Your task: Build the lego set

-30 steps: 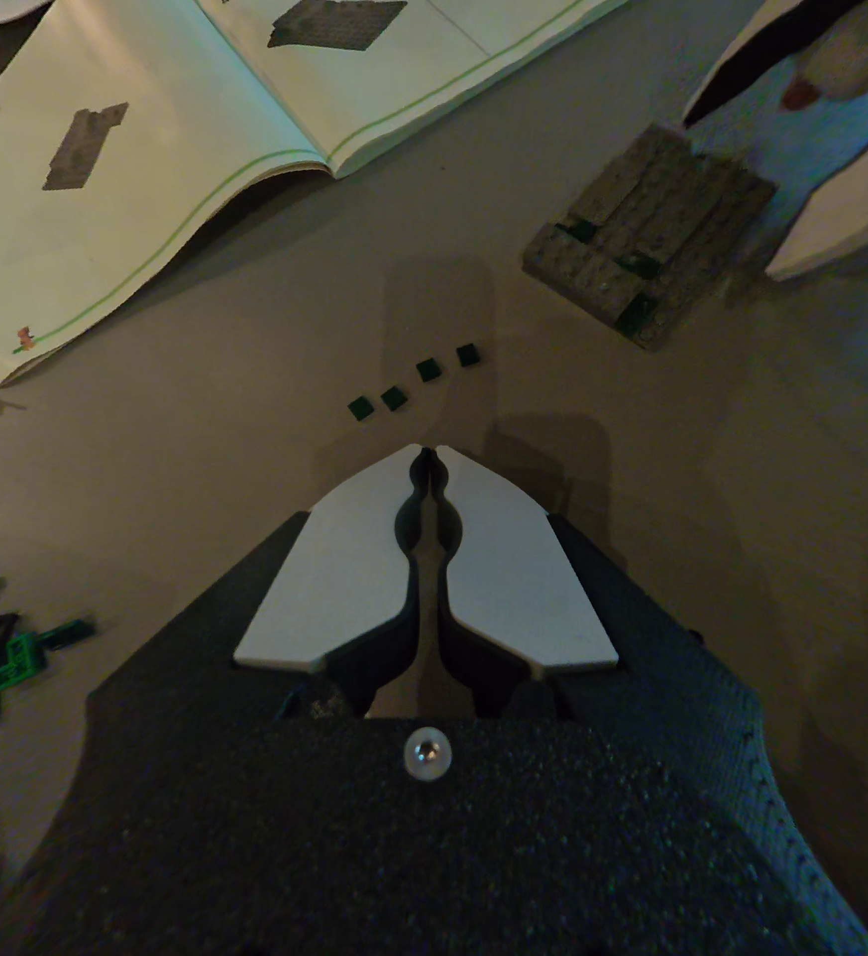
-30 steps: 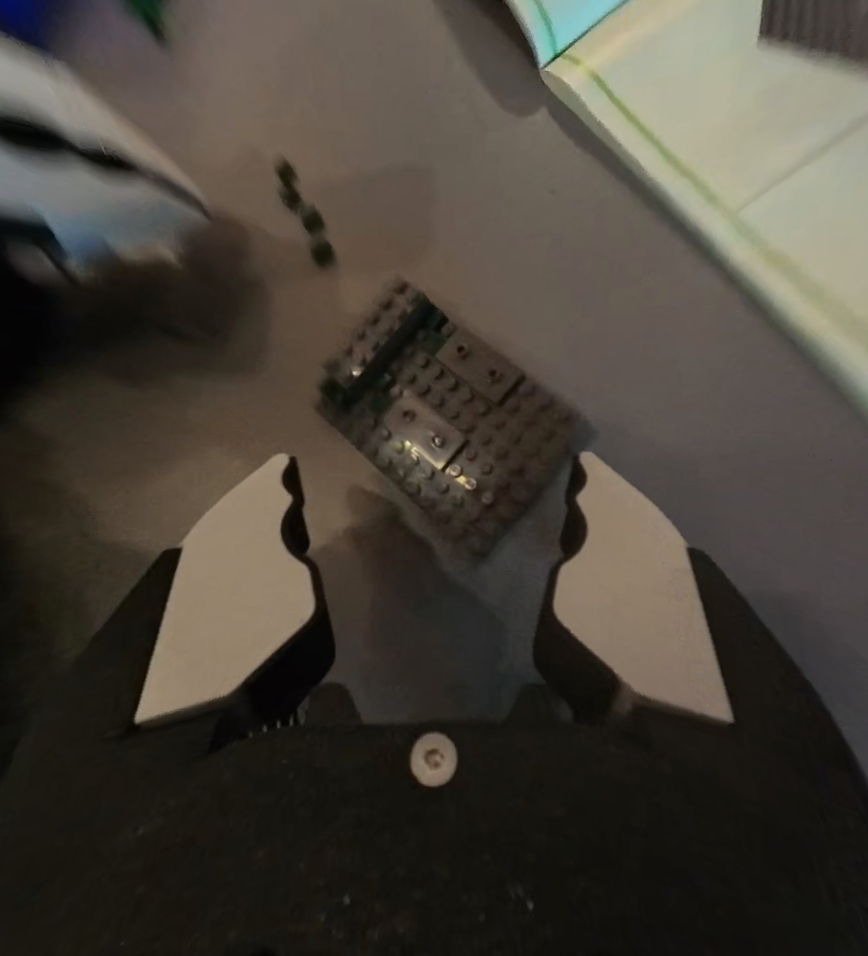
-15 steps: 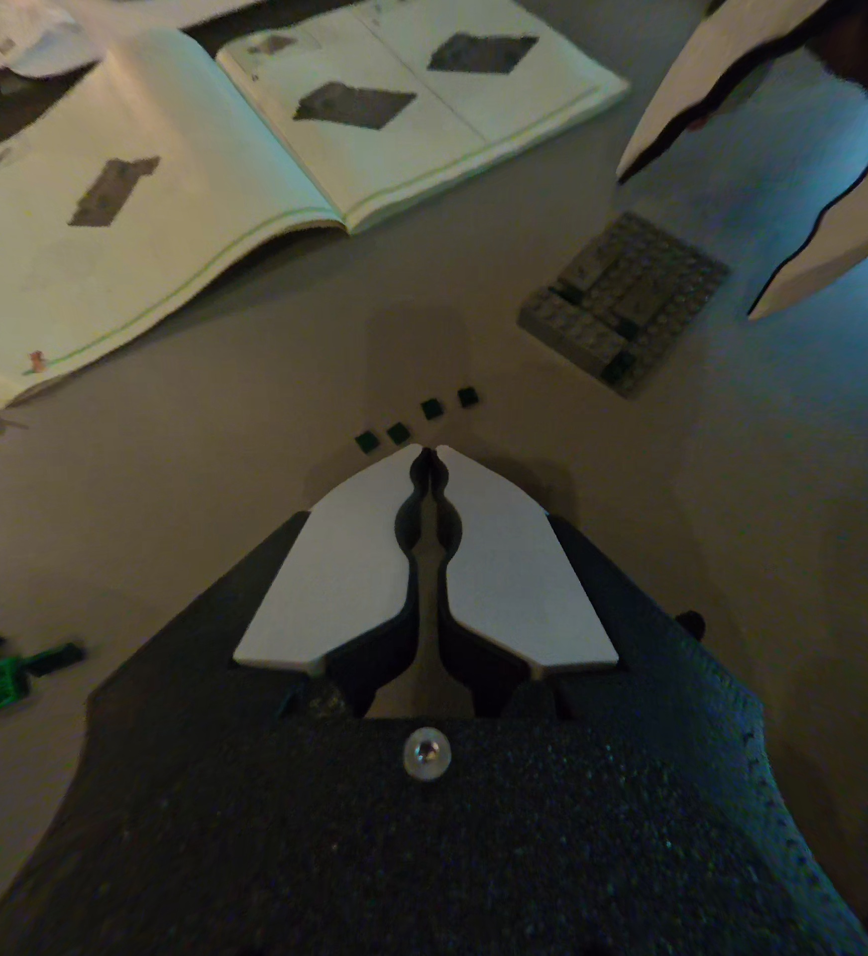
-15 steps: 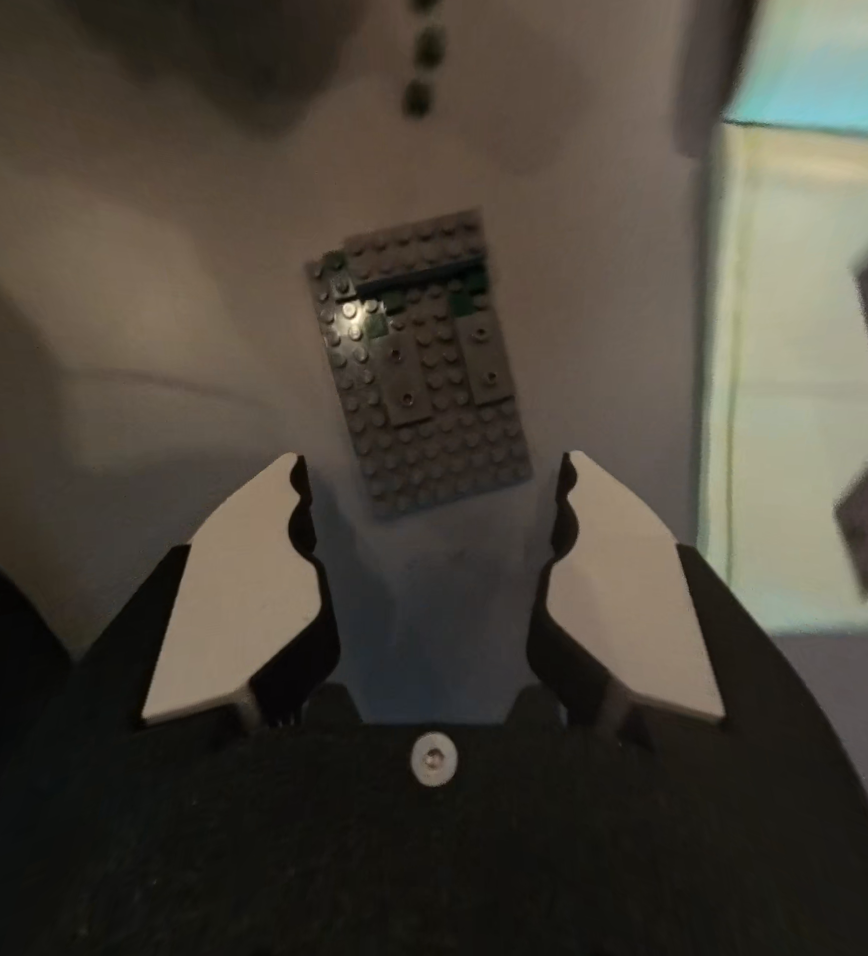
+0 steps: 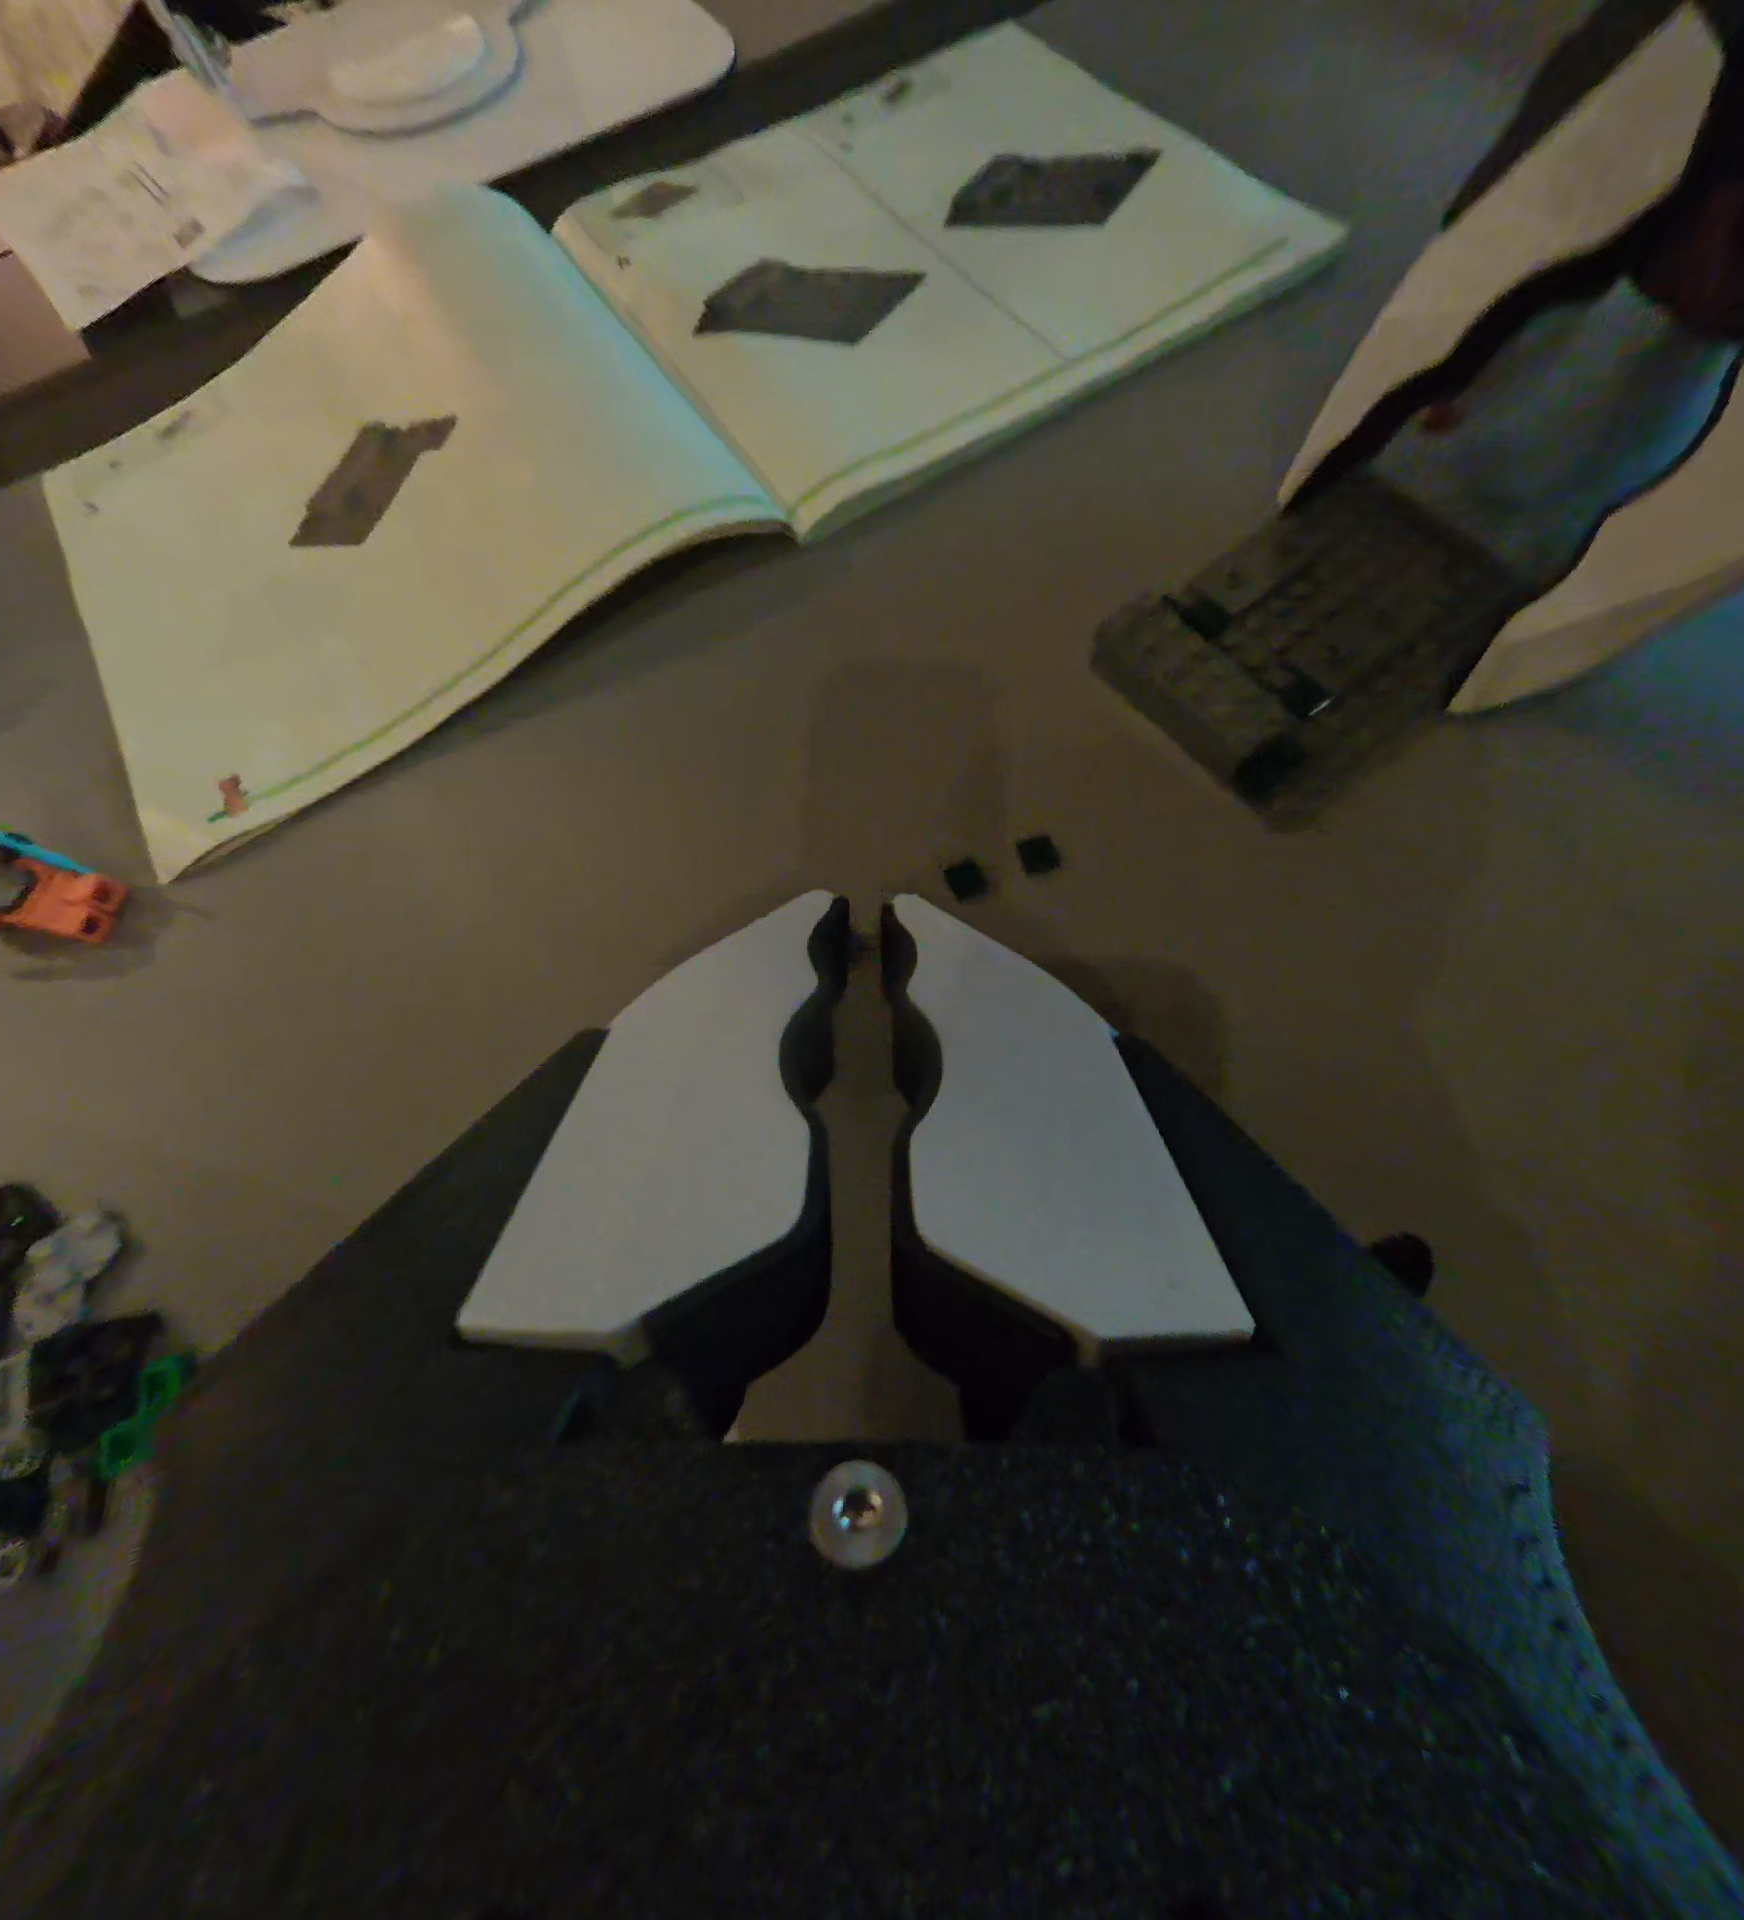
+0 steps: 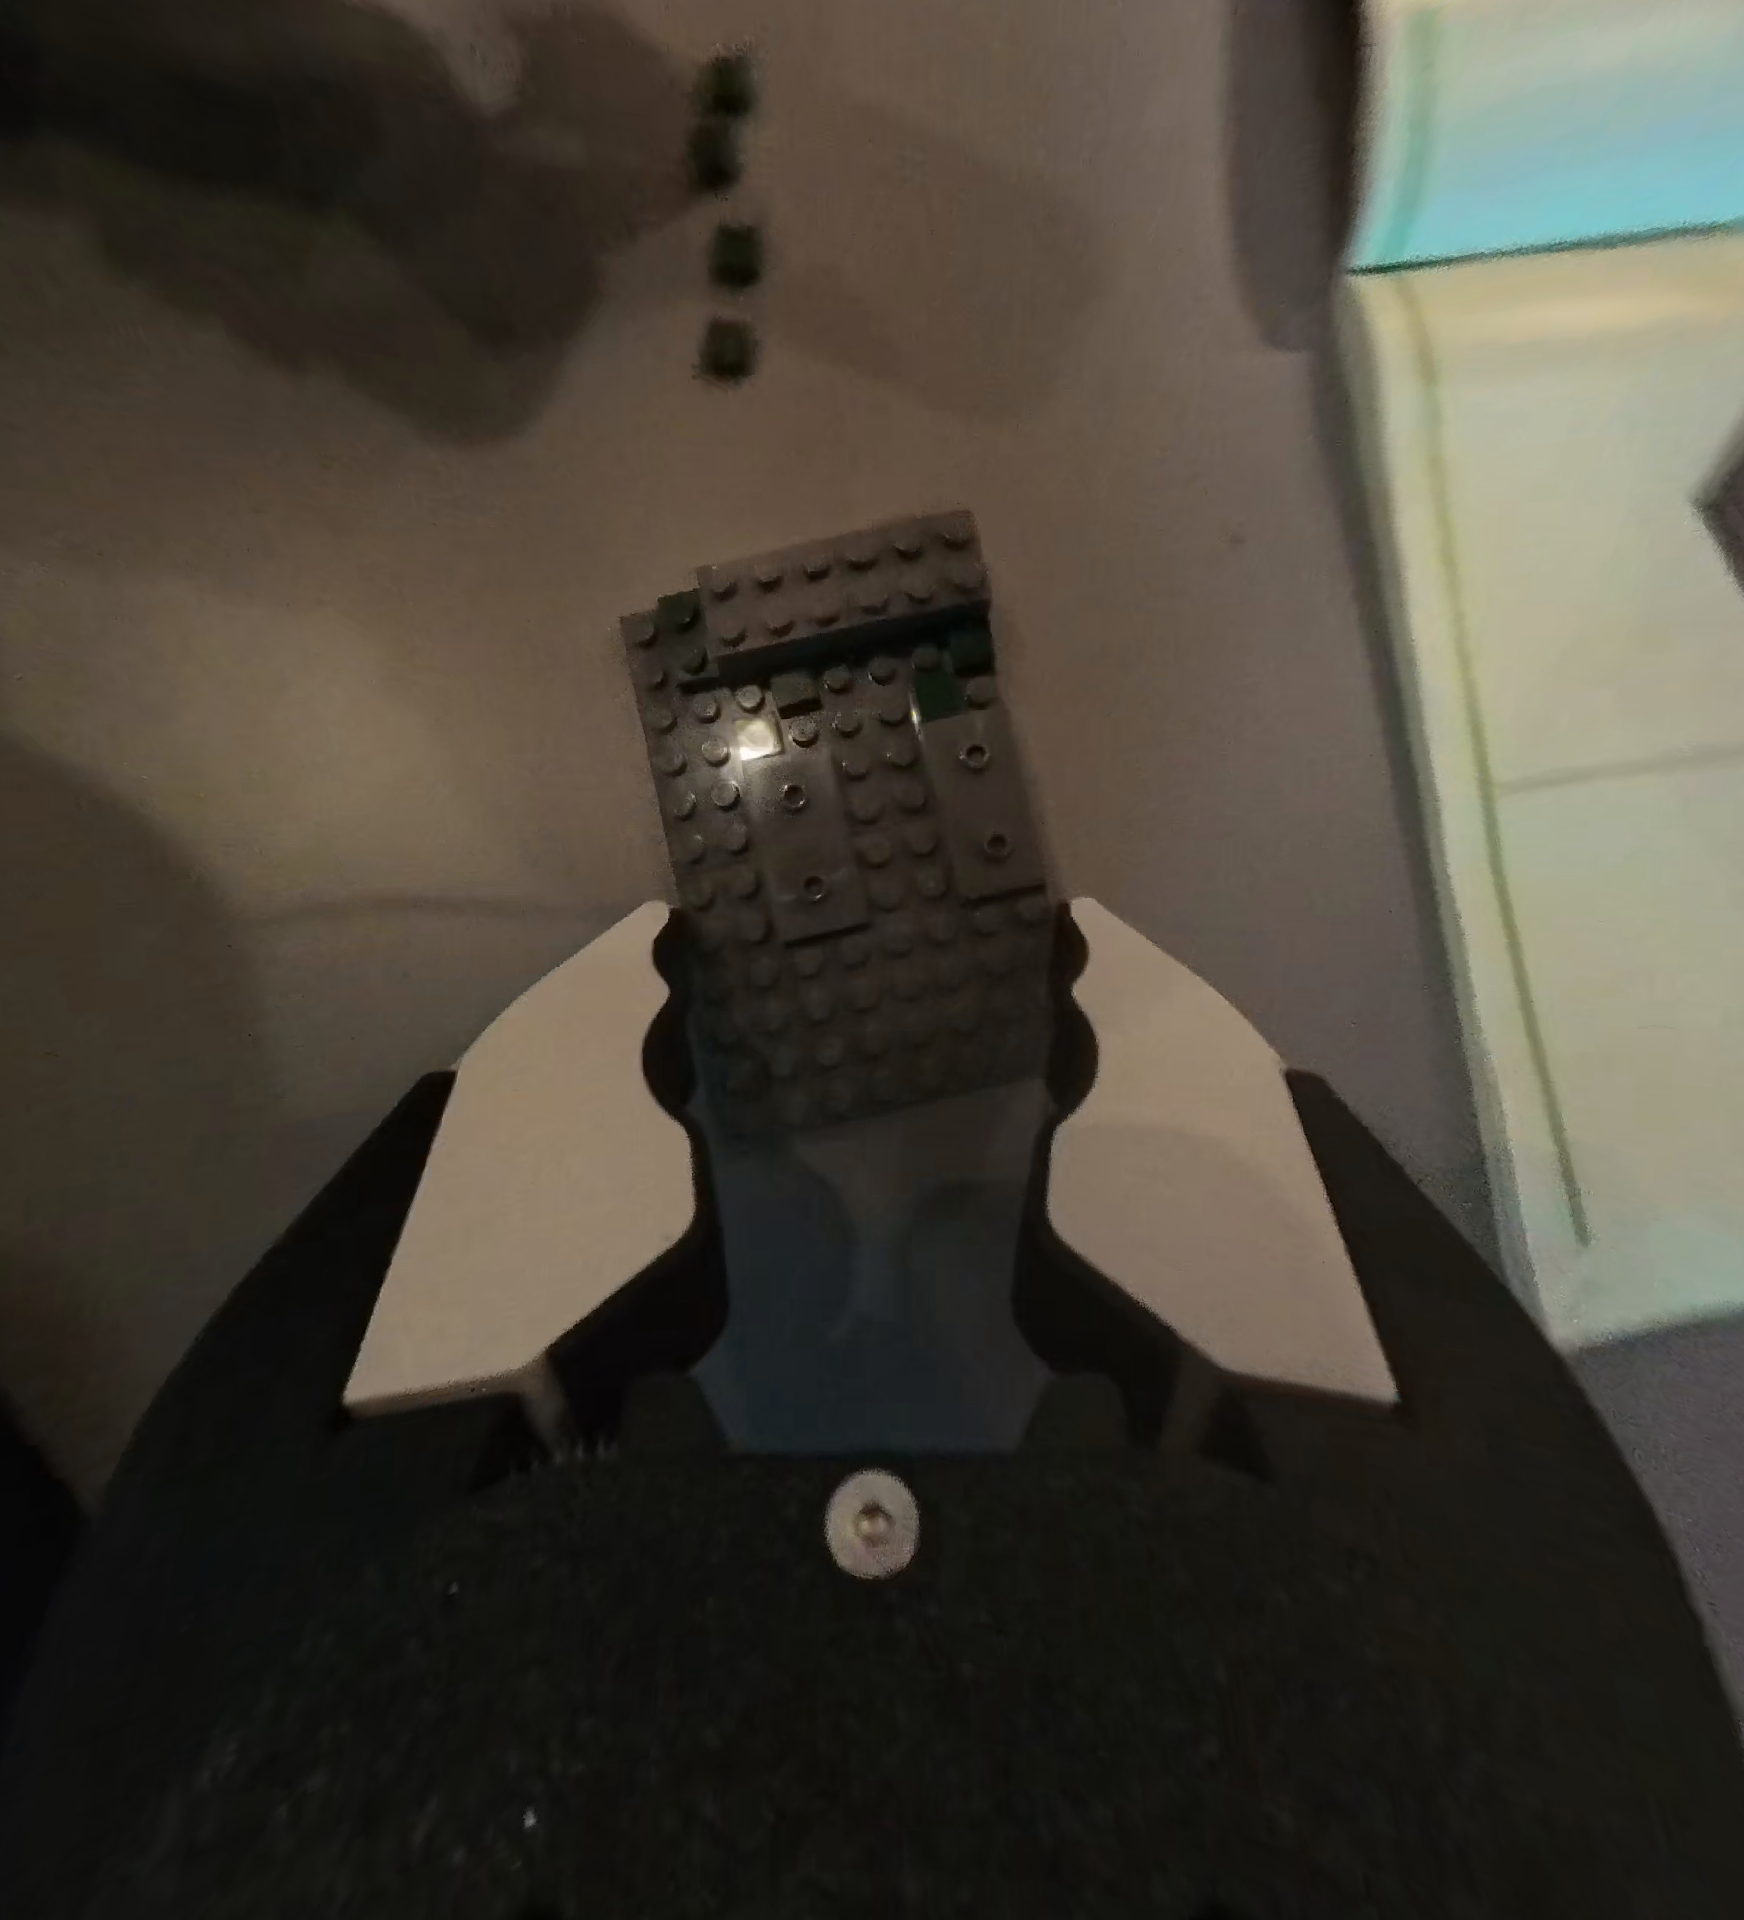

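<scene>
Right gripper (image 6: pixel 863 925): jaws spread to the width of the grey lego baseplate (image 6: pixel 826 821), fingertips flanking its near end; firm contact cannot be confirmed. The baseplate lies flat on the tabletop (image 6: pixel 224 727), carrying grey plates and small green pieces.

Left gripper (image 5: pixel 860 914): jaws nearly closed, a narrow gap at the tips, holding nothing visible. Two small dark green tiles (image 5: pixel 998 868) lie just beyond its tips. An open instruction booklet (image 5: pixel 535 416) lies farther back; loose pieces (image 5: pixel 37 1351) are heaped at left.

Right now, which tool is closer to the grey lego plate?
Right. The right tool has its fingers on both sides of the grey lego plate; the left tool is apart from it, beside the small green pieces.
</scene>
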The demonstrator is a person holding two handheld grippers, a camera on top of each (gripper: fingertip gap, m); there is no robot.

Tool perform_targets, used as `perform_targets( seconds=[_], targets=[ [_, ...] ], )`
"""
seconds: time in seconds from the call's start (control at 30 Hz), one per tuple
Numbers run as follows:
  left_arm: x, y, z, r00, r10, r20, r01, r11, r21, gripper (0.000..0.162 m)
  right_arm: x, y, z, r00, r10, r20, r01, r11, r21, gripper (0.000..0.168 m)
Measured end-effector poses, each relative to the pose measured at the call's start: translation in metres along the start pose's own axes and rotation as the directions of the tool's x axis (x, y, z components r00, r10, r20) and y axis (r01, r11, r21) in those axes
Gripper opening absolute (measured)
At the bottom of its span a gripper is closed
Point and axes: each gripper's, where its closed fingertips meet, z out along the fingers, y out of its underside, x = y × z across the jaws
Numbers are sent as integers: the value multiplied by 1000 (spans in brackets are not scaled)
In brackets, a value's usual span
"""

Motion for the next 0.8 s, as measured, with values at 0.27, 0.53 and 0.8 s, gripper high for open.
perform_targets(
  seconds=[0.27, 0.53, 0.8],
  targets=[
    [-4, -19, 4, 1000, 31, -7, -30, 997, 76, 12, 11, -18, -9, 999, 10, -47, -8, 999, 39, 66],
    [-15, -18, 3, 1000, 16, 5, -16, 993, 114, 19, 26, -12, 7, 997, 61, -57, -59, 997, 44, 66],
    [-13, -13, 3, 1000, -2, -10, 3, 993, 117, 18, 24, -10, 9, 935, 315, -161, -313, 949, 39, 66]
  ],
)
